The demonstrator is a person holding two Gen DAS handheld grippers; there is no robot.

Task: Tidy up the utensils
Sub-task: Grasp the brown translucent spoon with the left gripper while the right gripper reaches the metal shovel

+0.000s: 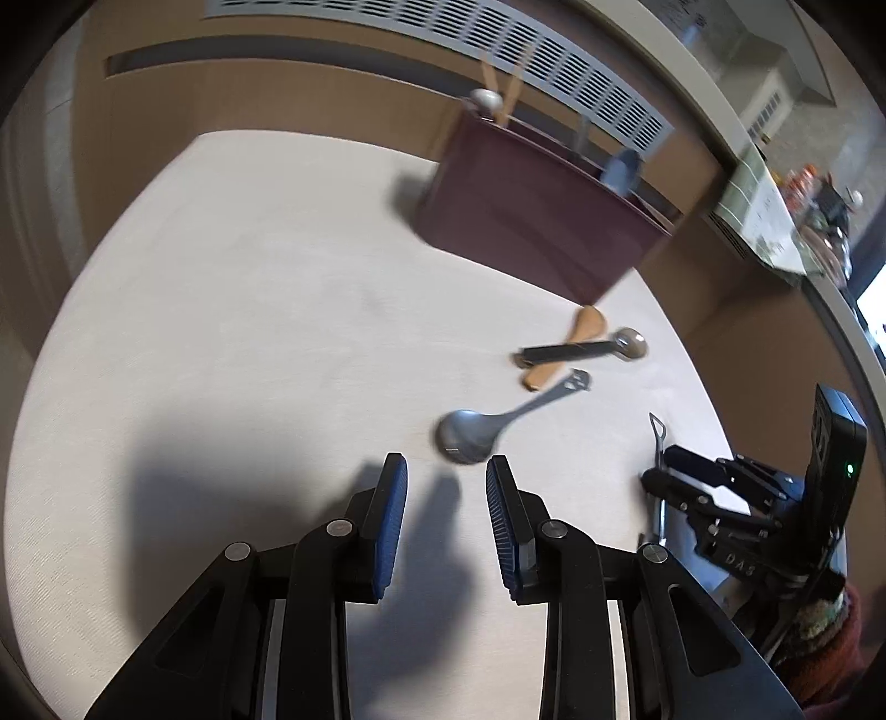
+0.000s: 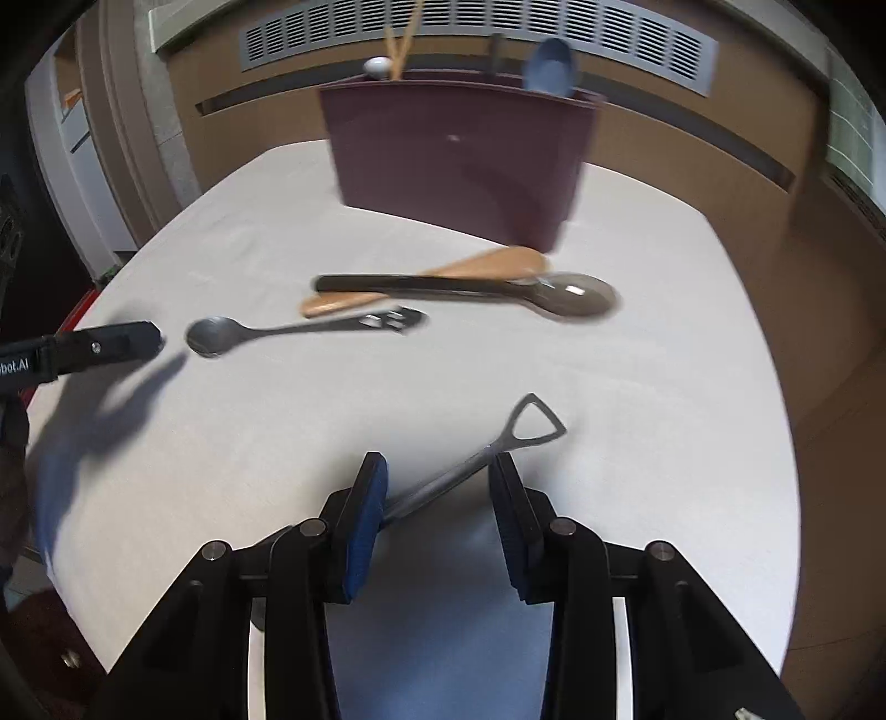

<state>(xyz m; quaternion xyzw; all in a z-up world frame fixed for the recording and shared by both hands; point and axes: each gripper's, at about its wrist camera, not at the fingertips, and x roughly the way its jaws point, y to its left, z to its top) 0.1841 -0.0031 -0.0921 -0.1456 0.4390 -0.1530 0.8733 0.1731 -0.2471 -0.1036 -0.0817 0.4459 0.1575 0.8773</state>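
Observation:
On the white table (image 1: 249, 277) a metal spoon (image 1: 470, 437) (image 2: 213, 335) lies just ahead of my left gripper (image 1: 446, 471) (image 2: 149, 339), which is open with nothing between its pads. My right gripper (image 2: 437, 471) (image 1: 664, 469) is open and straddles the shaft of a metal utensil with a shovel-style handle (image 2: 534, 423) (image 1: 658, 437) that lies flat on the table. Further back, a black-handled spoon (image 2: 432, 285) (image 1: 581, 350) lies across a wooden spoon (image 2: 487, 263) (image 1: 587, 327). Behind them stands a maroon utensil holder (image 2: 459, 155) (image 1: 531, 221).
The holder has chopsticks (image 2: 401, 44), a white spoon (image 2: 379, 66) and a blue spoon (image 2: 548, 66) sticking out. A brown wall with a vent grille (image 2: 609, 33) runs behind the table. A cluttered counter (image 1: 803, 221) stands far right. A knitted sleeve (image 1: 830, 637) shows behind the right gripper.

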